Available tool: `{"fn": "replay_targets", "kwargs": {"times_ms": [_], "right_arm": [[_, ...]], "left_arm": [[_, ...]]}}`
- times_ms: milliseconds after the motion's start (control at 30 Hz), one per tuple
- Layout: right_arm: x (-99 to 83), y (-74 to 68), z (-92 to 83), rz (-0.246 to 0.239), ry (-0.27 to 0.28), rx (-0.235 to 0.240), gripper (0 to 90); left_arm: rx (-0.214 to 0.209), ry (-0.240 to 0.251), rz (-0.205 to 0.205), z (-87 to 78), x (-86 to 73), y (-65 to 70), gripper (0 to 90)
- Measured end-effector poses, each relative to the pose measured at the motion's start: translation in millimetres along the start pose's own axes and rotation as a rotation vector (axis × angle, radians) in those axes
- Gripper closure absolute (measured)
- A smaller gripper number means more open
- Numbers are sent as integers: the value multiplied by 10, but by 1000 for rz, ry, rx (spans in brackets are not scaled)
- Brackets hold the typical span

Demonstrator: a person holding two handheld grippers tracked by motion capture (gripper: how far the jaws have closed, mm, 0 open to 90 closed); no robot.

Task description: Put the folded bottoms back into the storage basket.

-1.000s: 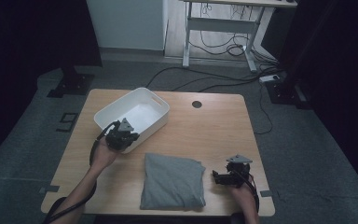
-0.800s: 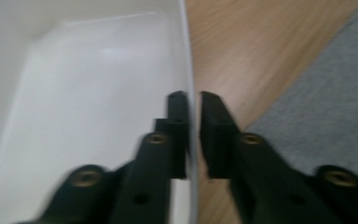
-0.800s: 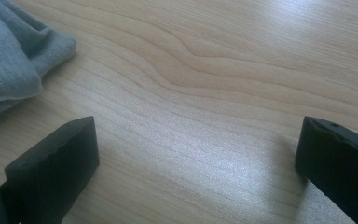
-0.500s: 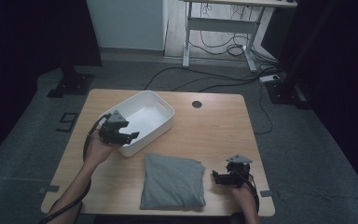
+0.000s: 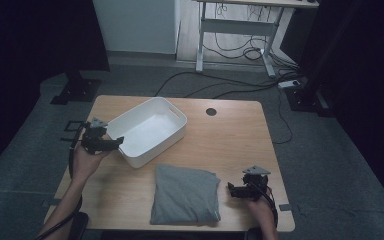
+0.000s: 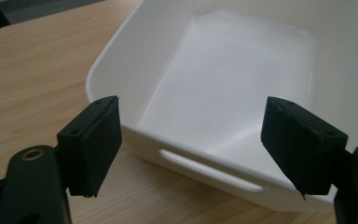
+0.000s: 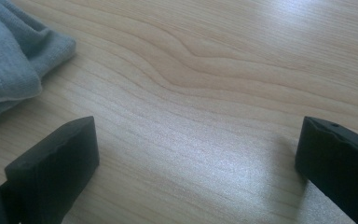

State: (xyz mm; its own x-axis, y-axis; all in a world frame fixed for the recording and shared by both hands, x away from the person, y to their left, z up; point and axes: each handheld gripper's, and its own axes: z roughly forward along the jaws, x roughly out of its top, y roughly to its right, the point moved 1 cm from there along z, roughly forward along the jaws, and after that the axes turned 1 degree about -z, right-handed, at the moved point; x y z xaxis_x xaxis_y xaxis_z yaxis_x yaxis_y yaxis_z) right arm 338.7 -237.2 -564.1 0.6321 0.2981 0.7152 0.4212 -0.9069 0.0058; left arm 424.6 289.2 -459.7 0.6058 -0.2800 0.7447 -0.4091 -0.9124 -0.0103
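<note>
A white plastic bin (image 5: 177, 114) stands empty on the left half of the wooden table (image 5: 230, 135). My left gripper (image 5: 116, 142) hovers just off the bin's left end. Its jaws have just been opening and stand apart with nothing between them. In the left gripper view the left gripper (image 6: 193, 112) faces the bin's handle-slot wall (image 6: 214, 170) a short way ahead. A folded grey cloth (image 5: 185, 194) lies at the front middle. My right gripper (image 5: 230, 189) rests open just right of the cloth. In the right gripper view the right gripper (image 7: 196, 140) is over bare wood, with the cloth's corner (image 7: 9, 60) to the left.
A round cable hole (image 5: 211, 111) sits in the table near its far edge. Beyond the table is a desk frame (image 5: 235, 35) with cables on the floor. Bare wood lies between the bin and the right edge.
The left gripper, shut at the bin's near-left rim a second ago, has opened and drawn back to the left. The bin shifted slightly. The right gripper stayed put.
</note>
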Motion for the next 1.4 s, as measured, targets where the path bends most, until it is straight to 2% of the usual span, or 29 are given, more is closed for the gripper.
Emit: {"fn": "replay_targets", "kwargs": {"times_ms": [133,200,233,333,400,633,833,900,1000,1067,1400], "right_arm": [[1,-1,1,0,0,0,0],[2,-2,2,0,0,0,0],[2,-2,2,0,0,0,0],[3,-3,3,1,0,0,0],[4,-4,3,0,-1,1,0],[6,-7,6,1,-1,3,0],[6,-6,6,0,-1,3,0],[7,-7,6,1,-1,3,0],[6,-6,6,0,-1,3,0],[6,-6,6,0,-1,3,0],[5,-5,8,-1,1,2,0]], "left_arm": [[-1,-9,-14,36,-79,-11,235],[-46,3,-50,60,-122,-10,277],[-45,7,-53,64,-125,2,308],[-19,10,-25,55,-120,42,332],[-9,13,-17,44,-112,52,382],[-13,21,-4,75,-82,74,499],[-1,17,33,182,2,141,564],[-12,21,37,225,30,175,573],[-62,39,56,318,86,284,569],[-80,38,68,363,126,340,569],[-88,12,143,572,359,512,642]]}}
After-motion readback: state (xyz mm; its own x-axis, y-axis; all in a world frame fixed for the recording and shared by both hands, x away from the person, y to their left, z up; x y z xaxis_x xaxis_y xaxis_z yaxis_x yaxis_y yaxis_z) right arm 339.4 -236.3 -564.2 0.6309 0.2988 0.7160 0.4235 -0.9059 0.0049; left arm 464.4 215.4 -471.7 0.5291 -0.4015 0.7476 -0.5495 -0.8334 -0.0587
